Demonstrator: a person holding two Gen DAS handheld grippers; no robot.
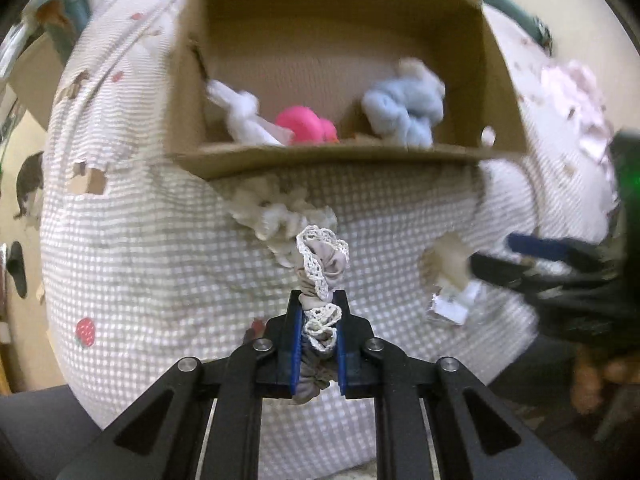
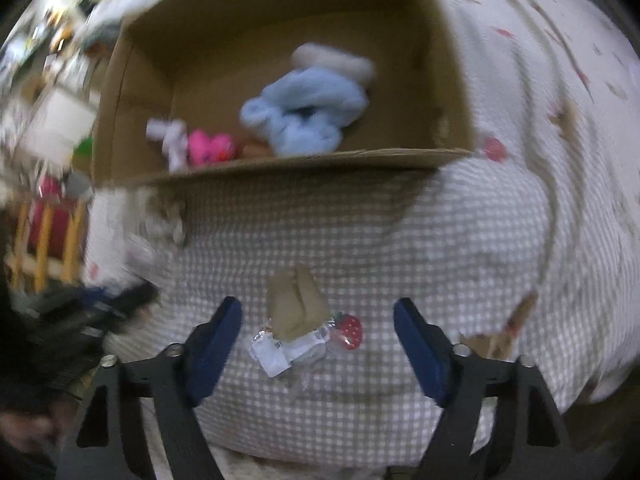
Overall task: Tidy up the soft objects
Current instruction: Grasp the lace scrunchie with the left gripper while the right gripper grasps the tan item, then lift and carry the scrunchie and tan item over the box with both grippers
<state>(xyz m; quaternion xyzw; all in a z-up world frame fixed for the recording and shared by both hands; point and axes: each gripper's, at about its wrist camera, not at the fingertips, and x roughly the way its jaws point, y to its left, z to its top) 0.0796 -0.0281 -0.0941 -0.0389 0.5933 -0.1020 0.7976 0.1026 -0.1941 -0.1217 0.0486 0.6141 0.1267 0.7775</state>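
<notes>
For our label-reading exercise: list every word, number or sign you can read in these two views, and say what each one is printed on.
None can be read.
White tag on the beige soft item: dark print marks, too blurred and small to read.
Cardboard box: no print visible.
Checked bedspread: only pictures, such as a strawberry, no words.

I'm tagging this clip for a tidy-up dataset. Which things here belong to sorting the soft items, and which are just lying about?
Part of the job:
- lace-trimmed scrunchie, clamped in the left gripper
- beige soft piece with a white label, between the right gripper jaws
- cardboard box
- blue plush inside it

Lying about:
- checked bedcover
- wooden rack
</notes>
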